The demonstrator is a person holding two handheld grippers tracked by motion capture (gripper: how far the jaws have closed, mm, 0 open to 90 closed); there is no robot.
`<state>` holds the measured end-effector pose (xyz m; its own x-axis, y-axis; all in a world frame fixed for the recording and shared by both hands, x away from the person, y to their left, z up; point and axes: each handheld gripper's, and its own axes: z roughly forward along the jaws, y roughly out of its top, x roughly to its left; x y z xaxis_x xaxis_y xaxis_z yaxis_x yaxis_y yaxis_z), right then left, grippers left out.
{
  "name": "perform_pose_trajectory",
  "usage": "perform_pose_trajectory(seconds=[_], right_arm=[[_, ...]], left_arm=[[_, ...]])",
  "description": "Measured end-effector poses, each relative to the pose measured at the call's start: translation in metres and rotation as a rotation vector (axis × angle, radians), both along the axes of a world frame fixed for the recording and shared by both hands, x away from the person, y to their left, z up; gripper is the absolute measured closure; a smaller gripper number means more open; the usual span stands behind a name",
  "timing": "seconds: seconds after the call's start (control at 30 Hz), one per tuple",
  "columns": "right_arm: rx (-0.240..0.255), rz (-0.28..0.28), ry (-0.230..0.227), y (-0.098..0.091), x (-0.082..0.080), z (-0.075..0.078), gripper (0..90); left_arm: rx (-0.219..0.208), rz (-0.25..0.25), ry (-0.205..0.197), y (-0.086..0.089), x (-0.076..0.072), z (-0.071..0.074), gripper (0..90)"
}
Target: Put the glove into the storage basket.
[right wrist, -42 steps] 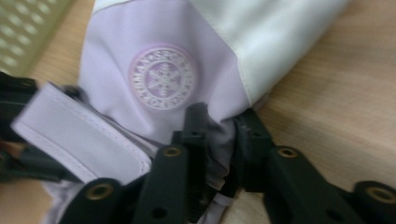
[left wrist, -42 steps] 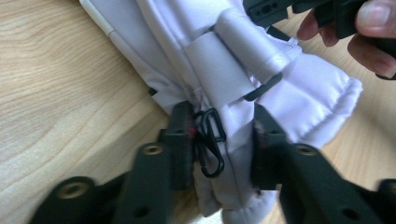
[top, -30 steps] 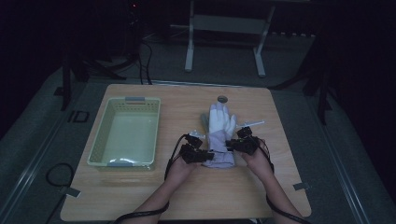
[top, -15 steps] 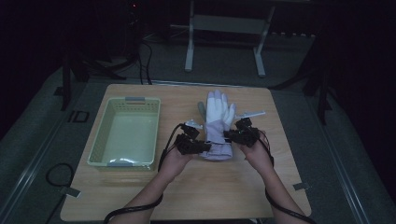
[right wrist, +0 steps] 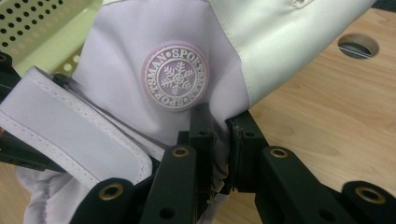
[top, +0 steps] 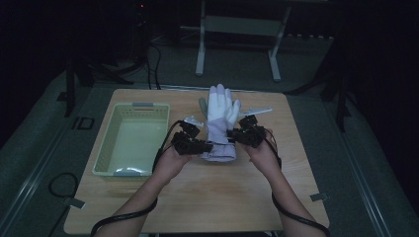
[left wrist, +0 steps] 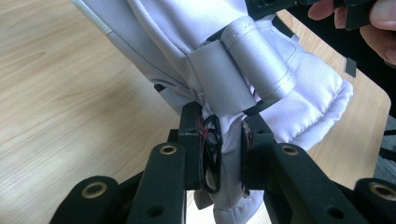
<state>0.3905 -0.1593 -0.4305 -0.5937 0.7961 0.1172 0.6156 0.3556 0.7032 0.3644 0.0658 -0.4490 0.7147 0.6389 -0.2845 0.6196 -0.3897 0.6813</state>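
A white and pale lilac ski glove (top: pixel 220 121) hangs above the middle of the wooden table (top: pixel 197 197), its fingers pointing away from the person. My left gripper (top: pixel 205 144) is shut on the left side of the glove's cuff, and the left gripper view shows the cuff fabric (left wrist: pixel 229 149) pinched between the black jaws. My right gripper (top: pixel 232 134) is shut on the cuff's right side. In the right gripper view the jaws pinch the glove (right wrist: pixel 187 56) just below a round snowflake badge (right wrist: pixel 175 77). A wrist strap (left wrist: pixel 252 60) folds across the cuff.
A pale green perforated basket (top: pixel 132 140) stands on the left half of the table. A round hole (right wrist: pixel 357 45) is cut in the tabletop behind the glove. Dark floor, cables and a metal stand leg (top: pixel 200 44) lie beyond the far edge.
Both grippers have risen and moved away from the person, lifting the glove by its cuff off the table. The glove's fingers now reach farther toward the far edge.
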Motion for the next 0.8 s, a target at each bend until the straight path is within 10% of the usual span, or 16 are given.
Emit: perform_pose_trajectory(seconds=[0.8], right_arm=[[0.029, 0.061, 0.006, 0.071, 0.005, 0.010, 81.4]], left_arm=[[0.069, 0.030, 0.006, 0.072, -0.005, 0.021, 74.9]])
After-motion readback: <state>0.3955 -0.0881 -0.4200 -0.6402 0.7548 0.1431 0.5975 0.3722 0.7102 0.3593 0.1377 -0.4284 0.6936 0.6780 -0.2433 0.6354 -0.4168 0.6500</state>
